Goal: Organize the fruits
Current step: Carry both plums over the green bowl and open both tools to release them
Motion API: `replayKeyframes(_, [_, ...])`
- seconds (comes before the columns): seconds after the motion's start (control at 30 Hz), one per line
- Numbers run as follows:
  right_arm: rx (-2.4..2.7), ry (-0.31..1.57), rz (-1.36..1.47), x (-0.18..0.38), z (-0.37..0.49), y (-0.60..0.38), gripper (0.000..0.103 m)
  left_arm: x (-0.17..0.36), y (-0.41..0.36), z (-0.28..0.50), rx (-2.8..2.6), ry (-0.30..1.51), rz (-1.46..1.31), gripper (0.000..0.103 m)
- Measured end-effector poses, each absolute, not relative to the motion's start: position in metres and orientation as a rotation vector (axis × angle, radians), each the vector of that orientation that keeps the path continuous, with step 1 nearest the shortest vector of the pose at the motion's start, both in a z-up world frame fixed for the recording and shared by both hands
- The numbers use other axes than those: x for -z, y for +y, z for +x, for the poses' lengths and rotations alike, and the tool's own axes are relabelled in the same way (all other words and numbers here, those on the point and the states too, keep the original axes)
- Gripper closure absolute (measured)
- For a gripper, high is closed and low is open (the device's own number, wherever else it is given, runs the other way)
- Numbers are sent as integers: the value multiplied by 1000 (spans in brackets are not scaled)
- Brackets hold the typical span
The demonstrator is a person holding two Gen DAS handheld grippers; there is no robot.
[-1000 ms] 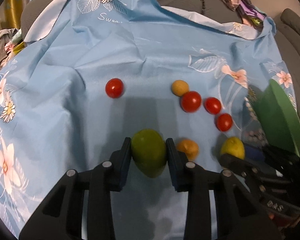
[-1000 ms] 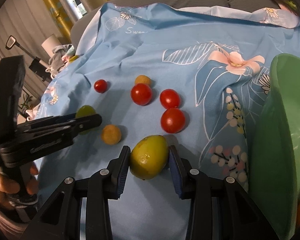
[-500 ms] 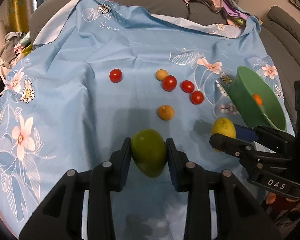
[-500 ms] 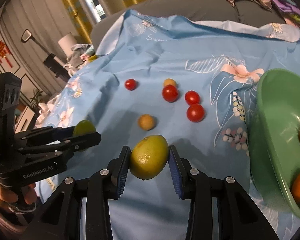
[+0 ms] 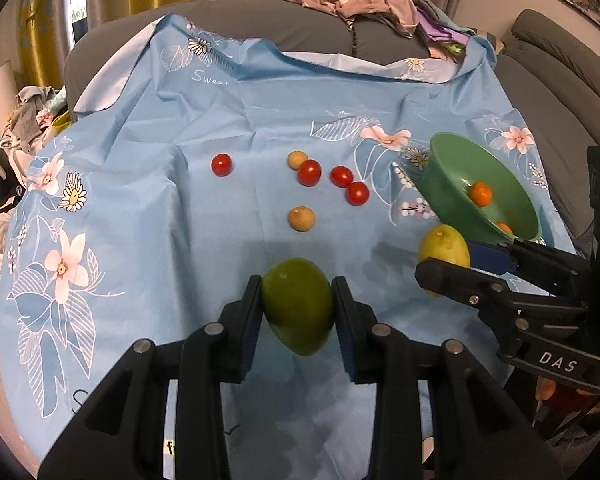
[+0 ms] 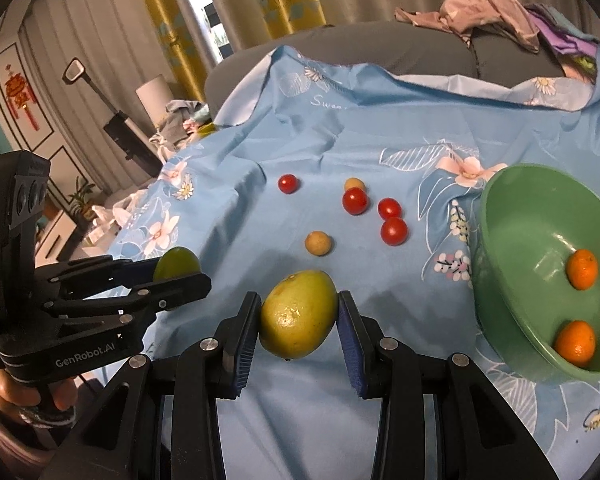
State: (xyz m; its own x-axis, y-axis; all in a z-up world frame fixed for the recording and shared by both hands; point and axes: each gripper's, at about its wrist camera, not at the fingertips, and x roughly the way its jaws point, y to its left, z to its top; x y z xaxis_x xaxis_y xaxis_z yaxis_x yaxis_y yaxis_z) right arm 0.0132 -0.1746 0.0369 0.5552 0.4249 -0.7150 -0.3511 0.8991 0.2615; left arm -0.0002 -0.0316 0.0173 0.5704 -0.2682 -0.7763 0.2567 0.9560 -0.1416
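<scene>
Left gripper [image 5: 297, 312] clamped on a round green lime-like fruit [image 5: 298, 306], held above the light blue floral cloth [image 5: 148, 208]. Right gripper [image 6: 298, 322] clamped on a yellow-green lemon-shaped fruit [image 6: 299, 314], also off the cloth. Both grips sit across the widest part of the fruit, pads on opposite sides.

Landmark: green plastic bowl [image 6: 500, 280], tilted, mouth facing the grippers. Two small orange mandarins [image 6: 582, 269] lie inside it. The yellow-green fruit is near the bowl, on its open side; the green fruit is well apart from the bowl, farther on that same side. Four red cherry tomatoes [image 6: 394, 231] and two small tan round fruits [image 6: 318, 243] lie on the cloth beyond the held fruits, away from the bowl; the closest tomato is near its rim.

Likely step: carry both fruits to the bowl. Doing it well: take the right one in first since it is nearer, clear the rim before lowering, release low so it does not bounce out or knock the mandarins. The bowl is tilted on soft cloth and may tip if the rim is bumped. Keep the left gripper back until the right one clears, to avoid the tools colliding. Keep the squeeze steady; round skin may slip.
</scene>
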Motion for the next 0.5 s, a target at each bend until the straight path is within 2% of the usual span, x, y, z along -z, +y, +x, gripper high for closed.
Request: replayKeyframes(0.5, [-426,797,122,-55,-1,-200,63,-35,-55,-10,336,870,54,69])
